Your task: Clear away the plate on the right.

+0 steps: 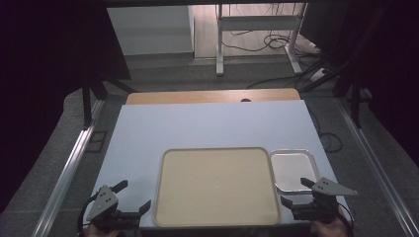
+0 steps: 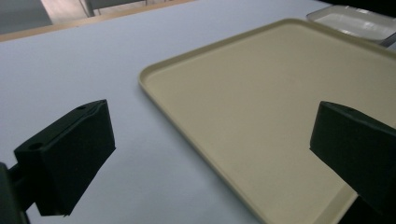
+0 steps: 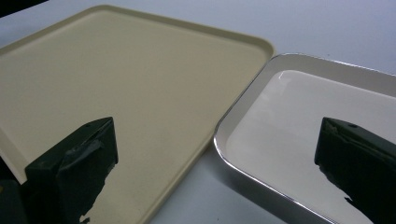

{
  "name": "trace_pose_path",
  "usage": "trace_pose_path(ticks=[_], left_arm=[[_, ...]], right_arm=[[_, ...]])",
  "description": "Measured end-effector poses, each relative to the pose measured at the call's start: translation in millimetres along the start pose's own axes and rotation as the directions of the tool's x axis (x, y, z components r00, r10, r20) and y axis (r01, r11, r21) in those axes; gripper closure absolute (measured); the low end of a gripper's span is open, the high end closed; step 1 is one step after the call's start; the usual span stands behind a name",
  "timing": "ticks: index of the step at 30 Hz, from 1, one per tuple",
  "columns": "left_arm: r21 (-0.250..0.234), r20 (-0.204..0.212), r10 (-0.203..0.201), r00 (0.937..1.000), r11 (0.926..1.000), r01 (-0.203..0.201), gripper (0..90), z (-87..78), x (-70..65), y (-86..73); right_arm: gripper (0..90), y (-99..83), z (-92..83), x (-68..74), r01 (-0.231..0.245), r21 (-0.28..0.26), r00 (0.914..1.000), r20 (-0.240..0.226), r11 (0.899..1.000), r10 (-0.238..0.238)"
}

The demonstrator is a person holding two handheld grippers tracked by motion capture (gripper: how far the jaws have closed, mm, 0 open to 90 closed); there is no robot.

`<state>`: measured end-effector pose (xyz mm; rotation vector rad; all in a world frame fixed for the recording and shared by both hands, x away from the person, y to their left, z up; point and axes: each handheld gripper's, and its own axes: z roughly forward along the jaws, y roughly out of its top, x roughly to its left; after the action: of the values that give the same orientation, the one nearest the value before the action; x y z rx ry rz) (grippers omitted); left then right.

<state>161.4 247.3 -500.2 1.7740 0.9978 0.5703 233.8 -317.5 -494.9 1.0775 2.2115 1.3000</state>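
Dim, dark edges, soft focus, slight glare

Beige tray (image 1: 216,186) and metal pan (image 1: 292,170), both empty and flat.
I see the large rectangular tray near the table's 6 o'clock edge; the small shiny pan lies just beside it at its 3 o'clock.

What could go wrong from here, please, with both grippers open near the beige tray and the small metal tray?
The small shiny metal tray lies close beside the large beige plastic tray, so the open right gripper could knock one while reaching for the other. The open left gripper straddles the beige tray's edge and might catch its raised rim.
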Motion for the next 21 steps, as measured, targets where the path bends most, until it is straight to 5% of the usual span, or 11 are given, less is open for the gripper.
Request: trace_pose_path(ticks=[21], left_arm=[[0.023, 0.038, -0.01, 0.9992, 0.9997, 0.009, 0.0, 2.5, 0.3, -0.5]], right_arm=[[0.0, 1.4, 0.3, -3.7, -0.01, -0.006, 0.9991, 0.041, 1.0, 0.01]])
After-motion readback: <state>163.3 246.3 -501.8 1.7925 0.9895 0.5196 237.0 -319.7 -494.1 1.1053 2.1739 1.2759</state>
